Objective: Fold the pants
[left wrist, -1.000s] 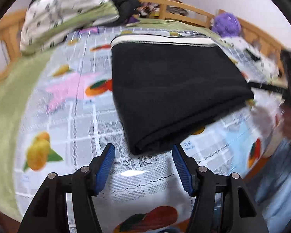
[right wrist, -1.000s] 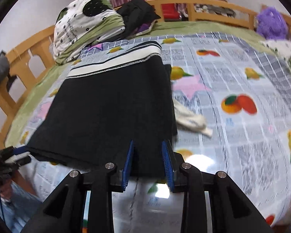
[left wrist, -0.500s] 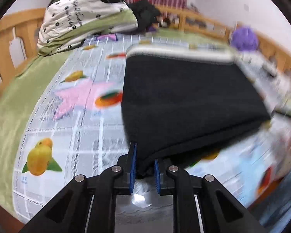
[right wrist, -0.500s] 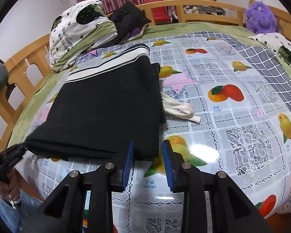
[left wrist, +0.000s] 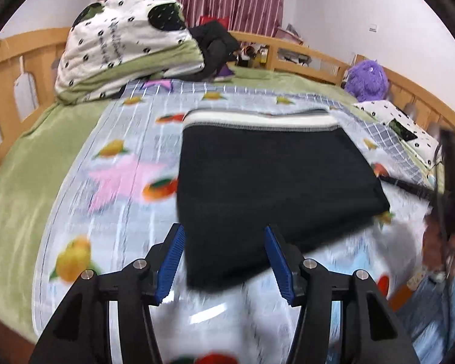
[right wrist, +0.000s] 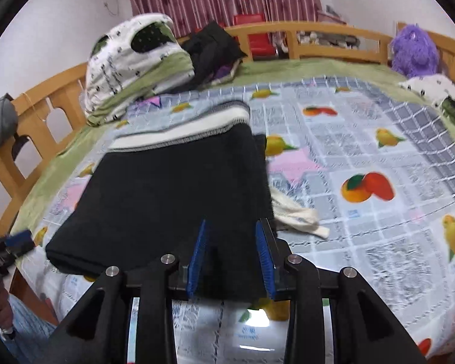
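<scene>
The black pants lie folded flat on the fruit-print bed cover, with the white striped waistband at the far end. They also show in the right wrist view. My left gripper is open, its blue pads either side of the near left corner, just above it. My right gripper stands partly open around the near right corner of the pants, the cloth between its pads. A cream drawstring sticks out to the right.
A rolled white and green quilt and dark clothes lie at the head of the bed. A purple plush toy sits by the wooden rail. The fruit-print cover spreads to the right.
My left gripper, shut on the pants' near corner half a second ago, has opened and let go. My right gripper stays at the right corner, with the camera raised a little.
</scene>
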`<act>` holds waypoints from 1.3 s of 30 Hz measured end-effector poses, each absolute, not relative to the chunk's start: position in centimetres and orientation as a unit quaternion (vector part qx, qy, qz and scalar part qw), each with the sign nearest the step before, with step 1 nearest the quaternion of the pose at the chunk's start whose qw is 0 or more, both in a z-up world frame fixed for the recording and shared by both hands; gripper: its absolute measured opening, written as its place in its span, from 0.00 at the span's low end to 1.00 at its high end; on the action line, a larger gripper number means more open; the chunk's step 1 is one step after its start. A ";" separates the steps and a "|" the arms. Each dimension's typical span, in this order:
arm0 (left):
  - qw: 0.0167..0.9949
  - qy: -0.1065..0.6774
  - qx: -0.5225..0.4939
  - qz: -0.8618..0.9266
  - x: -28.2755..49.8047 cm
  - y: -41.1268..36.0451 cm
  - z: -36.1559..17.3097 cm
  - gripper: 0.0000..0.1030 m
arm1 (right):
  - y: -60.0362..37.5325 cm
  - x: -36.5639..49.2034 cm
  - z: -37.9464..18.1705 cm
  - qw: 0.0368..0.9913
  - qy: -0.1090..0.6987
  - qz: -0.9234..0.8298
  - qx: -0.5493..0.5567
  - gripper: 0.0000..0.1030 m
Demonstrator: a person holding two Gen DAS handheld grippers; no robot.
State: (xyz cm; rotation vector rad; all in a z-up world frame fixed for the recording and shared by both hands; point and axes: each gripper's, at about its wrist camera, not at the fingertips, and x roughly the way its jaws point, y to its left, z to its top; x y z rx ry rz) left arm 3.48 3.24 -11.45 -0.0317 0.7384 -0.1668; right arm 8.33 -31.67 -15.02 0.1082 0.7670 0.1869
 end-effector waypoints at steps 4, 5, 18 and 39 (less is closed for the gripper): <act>0.916 0.394 -0.005 -0.073 7.0 1.7 -13.5 0.52 | -30.6 9.2 -17.3 0.915 0.398 0.063 0.021 0.37; 0.909 0.412 -0.009 -0.066 7.6 1.5 -14.8 0.52 | -30.5 9.0 -17.4 0.917 0.393 0.061 0.018 0.37; 0.913 0.405 -0.046 -0.033 7.3 1.0 -16.5 0.59 | -32.5 9.0 -19.1 0.900 0.419 0.065 0.100 0.52; 0.909 0.408 -0.064 -0.055 7.0 1.7 -16.5 0.61 | -30.3 8.3 -19.0 0.912 0.403 0.055 0.053 0.68</act>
